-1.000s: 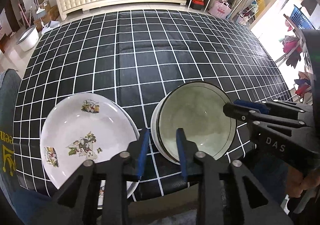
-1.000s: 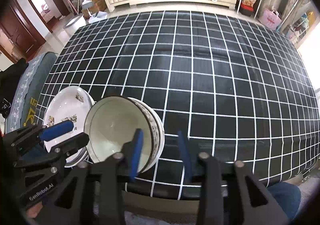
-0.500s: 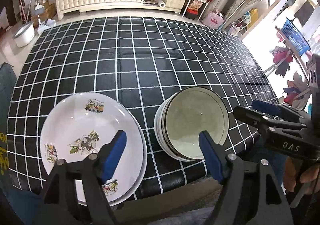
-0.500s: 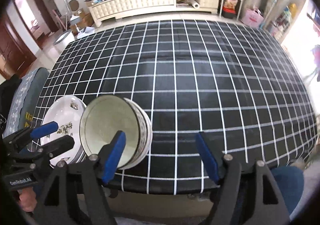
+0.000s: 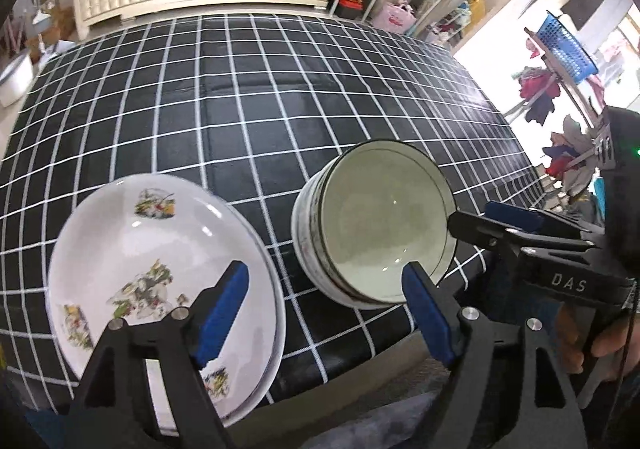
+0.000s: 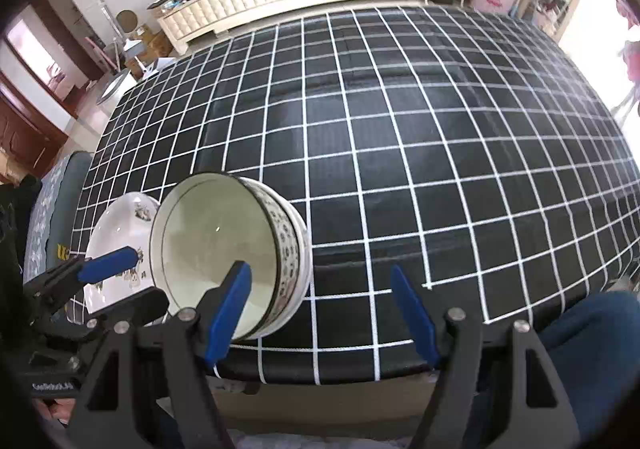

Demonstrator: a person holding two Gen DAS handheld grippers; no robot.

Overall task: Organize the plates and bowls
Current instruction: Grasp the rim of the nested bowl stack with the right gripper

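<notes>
Plates [image 5: 132, 249] sit stacked lower left of the left view, near the desk [image 5: 280, 97] front edge; bowls [image 5: 376, 233] nested just right of them, apart. Left gripper [image 5: 324, 301] jaws wide, just been opening, nothing betw. them. Right gripper [image 6: 320, 309] jaws wide too, just opened, empty; its left pad over the bowls' near rim, lower left of the right view.

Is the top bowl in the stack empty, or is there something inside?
Empty: the top bowl shows only its bare pale inside in both views.
</notes>
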